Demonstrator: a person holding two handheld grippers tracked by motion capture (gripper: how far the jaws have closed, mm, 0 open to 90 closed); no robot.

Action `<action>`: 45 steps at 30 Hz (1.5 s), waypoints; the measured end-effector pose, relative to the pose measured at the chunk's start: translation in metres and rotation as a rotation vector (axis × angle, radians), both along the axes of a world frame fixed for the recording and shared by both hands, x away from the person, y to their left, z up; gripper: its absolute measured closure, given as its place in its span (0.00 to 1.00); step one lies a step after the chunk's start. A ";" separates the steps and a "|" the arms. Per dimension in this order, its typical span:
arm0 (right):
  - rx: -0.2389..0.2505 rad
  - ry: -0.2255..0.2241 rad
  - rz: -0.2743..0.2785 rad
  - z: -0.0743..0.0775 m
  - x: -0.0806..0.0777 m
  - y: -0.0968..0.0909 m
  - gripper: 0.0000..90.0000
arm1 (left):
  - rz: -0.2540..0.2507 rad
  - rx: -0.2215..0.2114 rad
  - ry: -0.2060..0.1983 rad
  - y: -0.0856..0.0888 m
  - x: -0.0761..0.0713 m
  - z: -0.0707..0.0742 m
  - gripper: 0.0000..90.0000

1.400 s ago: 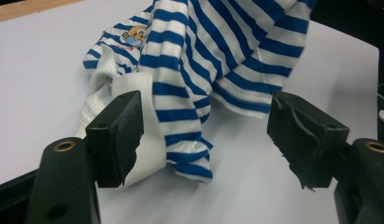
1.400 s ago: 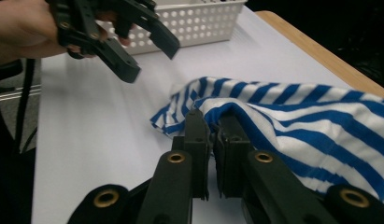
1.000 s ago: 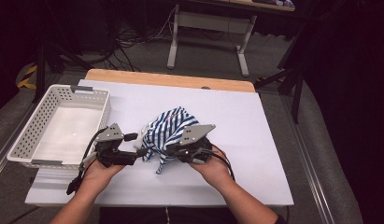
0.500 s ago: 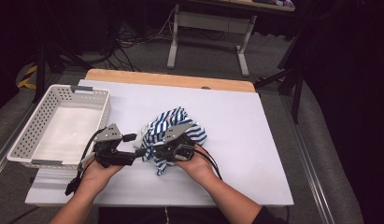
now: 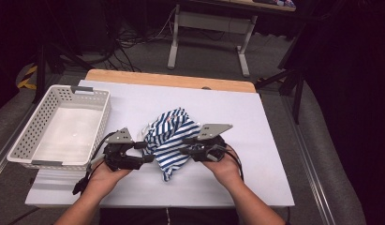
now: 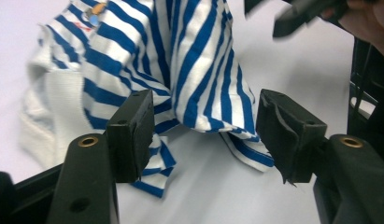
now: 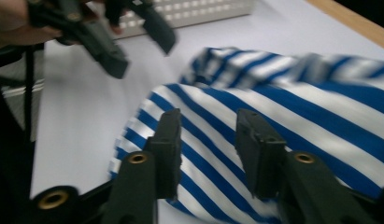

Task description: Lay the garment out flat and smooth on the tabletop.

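Both grippers sit at the near side of the white table (image 5: 255, 117), one on each side of the blue-and-white striped shirt (image 5: 170, 140), which lies crumpled at the table's middle. Compared with a second ago, the right gripper (image 5: 186, 145) has slid in toward the shirt and back out; its jaws have just been opening and now stand apart over the striped cloth without pinching it. At the shirt's left edge, the left gripper (image 5: 144, 151) has barely moved; its jaws have just been closing but remain apart, a hanging fold between them, unpressed. The shirt looks flatter than before. At far left is the white basket (image 5: 28, 140).
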State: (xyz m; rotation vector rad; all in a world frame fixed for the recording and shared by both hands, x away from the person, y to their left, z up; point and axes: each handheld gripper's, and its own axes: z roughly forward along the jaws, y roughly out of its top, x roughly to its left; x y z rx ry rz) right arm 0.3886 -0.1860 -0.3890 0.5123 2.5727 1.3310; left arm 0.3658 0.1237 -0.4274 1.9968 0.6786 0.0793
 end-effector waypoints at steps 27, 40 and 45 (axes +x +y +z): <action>0.018 0.016 -0.273 -0.023 0.027 -0.083 0.53 | 0.024 -0.023 0.048 -0.016 0.006 -0.002 0.67; 0.021 0.009 -0.277 -0.023 0.027 -0.085 0.52 | 0.006 0.075 0.054 -0.037 0.015 -0.012 0.97; 0.026 0.000 -0.280 -0.019 0.028 -0.087 0.53 | 0.047 0.046 -0.003 -0.017 0.002 0.003 0.98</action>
